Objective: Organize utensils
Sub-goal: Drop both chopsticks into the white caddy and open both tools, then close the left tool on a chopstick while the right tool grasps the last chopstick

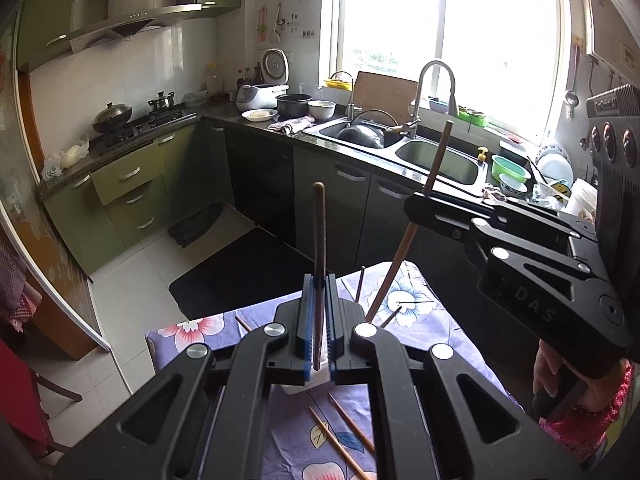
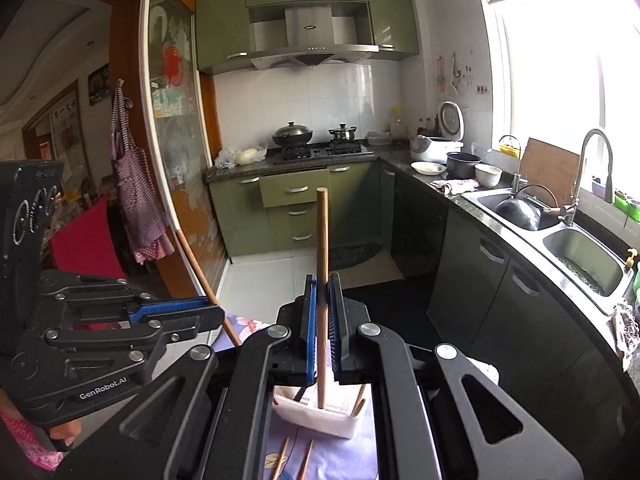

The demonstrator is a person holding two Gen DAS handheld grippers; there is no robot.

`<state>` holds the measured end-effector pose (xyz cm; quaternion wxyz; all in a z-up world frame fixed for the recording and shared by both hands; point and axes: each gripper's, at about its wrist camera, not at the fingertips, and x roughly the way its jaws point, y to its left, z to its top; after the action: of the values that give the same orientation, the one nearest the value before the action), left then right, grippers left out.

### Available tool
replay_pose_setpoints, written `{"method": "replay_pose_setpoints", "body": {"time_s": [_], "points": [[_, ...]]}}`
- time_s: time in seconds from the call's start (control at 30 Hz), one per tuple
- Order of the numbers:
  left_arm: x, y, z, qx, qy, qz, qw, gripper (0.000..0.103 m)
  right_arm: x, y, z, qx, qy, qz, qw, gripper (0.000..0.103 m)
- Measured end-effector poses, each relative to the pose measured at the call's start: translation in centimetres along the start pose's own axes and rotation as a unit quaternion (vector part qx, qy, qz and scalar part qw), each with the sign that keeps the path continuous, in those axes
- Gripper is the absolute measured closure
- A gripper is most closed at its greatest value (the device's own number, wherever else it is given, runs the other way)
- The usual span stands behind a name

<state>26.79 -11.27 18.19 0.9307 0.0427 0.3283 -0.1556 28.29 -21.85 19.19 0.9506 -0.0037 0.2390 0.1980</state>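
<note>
Each tongs is clenched on one upright brown wooden chopstick point(image 2: 322, 280), and the white plastic slotted holder point(image 2: 320, 416) sits directly below the right tongs point(image 2: 322, 320), nearer than the left tongs point(image 1: 319, 320).

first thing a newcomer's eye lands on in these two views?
Each gripper is clamped on a single upright chopstick: the left gripper on a dark chopstick, the right gripper on a lighter chopstick. Below the right one sits a white basket with sticks in it, and loose chopsticks lie on the floral tablecloth.
</note>
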Motion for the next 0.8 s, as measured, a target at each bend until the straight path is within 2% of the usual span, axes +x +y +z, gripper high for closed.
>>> {"method": "replay_pose_setpoints", "body": {"time_s": [0.1,0.2,0.5,0.63,0.73,0.8], "points": [[1.9,0.3,0.4,-0.002,0.006,0.008,0.9999,0.098,2.5,-0.8,0.0,0.006,0.016,-0.005,1.000,0.096],[4.2,0.5,0.0,-0.005,0.029,0.009,0.9995,0.098,5.0,-1.5,-1.0,0.012,0.039,-0.006,0.999,0.096],[8.7,1.8,-4.1,-0.011,0.092,0.022,0.9954,0.098,10.0,-1.8,-6.7,0.010,0.098,-0.005,0.995,0.096],[8.6,2.2,-5.0,-0.014,0.101,0.023,0.9945,0.094,9.3,-1.5,-7.5,0.010,0.096,-0.001,0.995,0.095],[6.6,1.9,-5.1,-0.017,0.083,0.014,0.9963,0.087,6.7,-0.8,-7.6,0.008,0.070,0.007,0.998,0.094],[4.6,1.4,-5.2,-0.016,0.065,0.008,0.9977,0.083,4.0,-0.1,-7.9,0.004,0.047,0.014,0.999,0.086]]}}
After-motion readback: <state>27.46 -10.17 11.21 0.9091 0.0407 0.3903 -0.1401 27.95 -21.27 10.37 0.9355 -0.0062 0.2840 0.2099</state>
